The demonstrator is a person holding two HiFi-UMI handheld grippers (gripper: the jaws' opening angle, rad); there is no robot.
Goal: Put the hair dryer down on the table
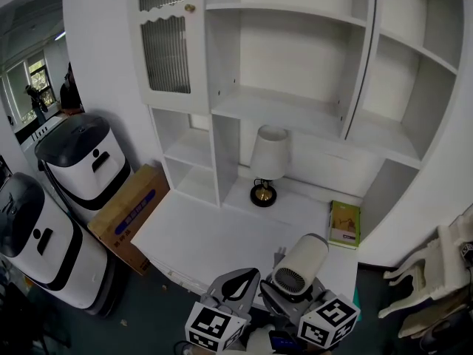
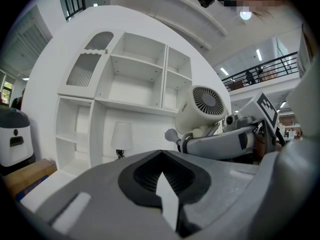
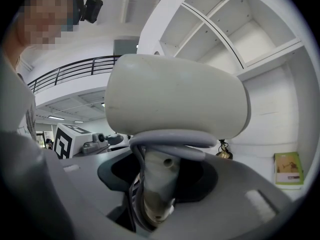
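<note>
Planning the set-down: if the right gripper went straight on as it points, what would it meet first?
Probably the lamp: the right gripper, shut on the hair dryer, points across the table toward it. Depth is unclear, so treat this as a guess.

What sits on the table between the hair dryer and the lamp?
Nothing: in the head view, the table between hair dryer and lamp is bare; the book lies off to one side.
</note>
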